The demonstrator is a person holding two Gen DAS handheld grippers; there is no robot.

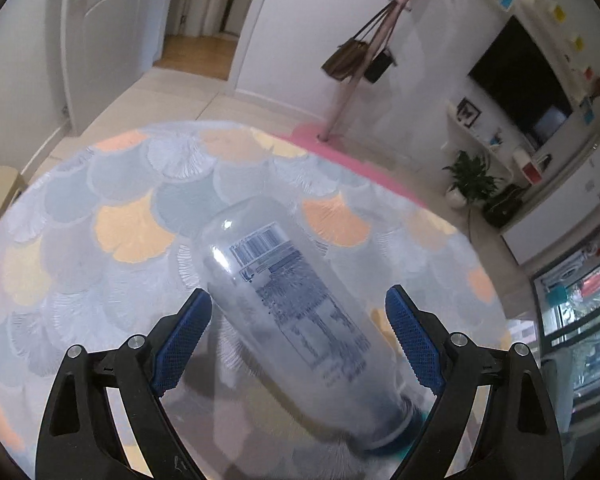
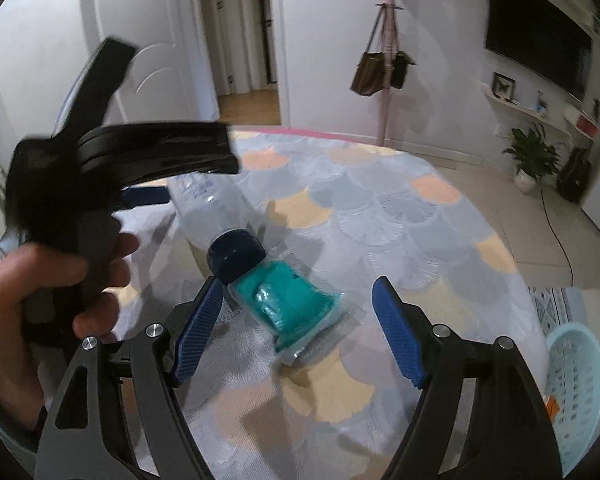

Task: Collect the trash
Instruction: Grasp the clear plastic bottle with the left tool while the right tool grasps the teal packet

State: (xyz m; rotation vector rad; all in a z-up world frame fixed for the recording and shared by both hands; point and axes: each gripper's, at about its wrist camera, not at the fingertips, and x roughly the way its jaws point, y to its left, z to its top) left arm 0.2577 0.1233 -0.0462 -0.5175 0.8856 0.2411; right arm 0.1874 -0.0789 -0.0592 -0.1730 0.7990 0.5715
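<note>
A clear plastic bottle (image 1: pixel 284 304) with a printed label and a dark blue cap (image 2: pixel 236 256) lies on its side on the table. My left gripper (image 1: pixel 299 292) is open and straddles the bottle's body; neither blue pad touches it. A crumpled teal packet (image 2: pixel 296 312) lies right against the cap. Over that packet my right gripper (image 2: pixel 298 281) stands open, with gaps on both sides. In the right wrist view a hand (image 2: pixel 40 292) holds the left gripper's black frame (image 2: pixel 120 160) above the bottle's far end.
The round table wears a cloth with a scale pattern (image 1: pixel 132 232) in grey, white and orange. A light blue perforated basket (image 2: pixel 576 392) stands on the floor at the right. Behind the table are a pink coat stand with bags (image 2: pixel 384 68), a potted plant (image 2: pixel 534 156) and a door.
</note>
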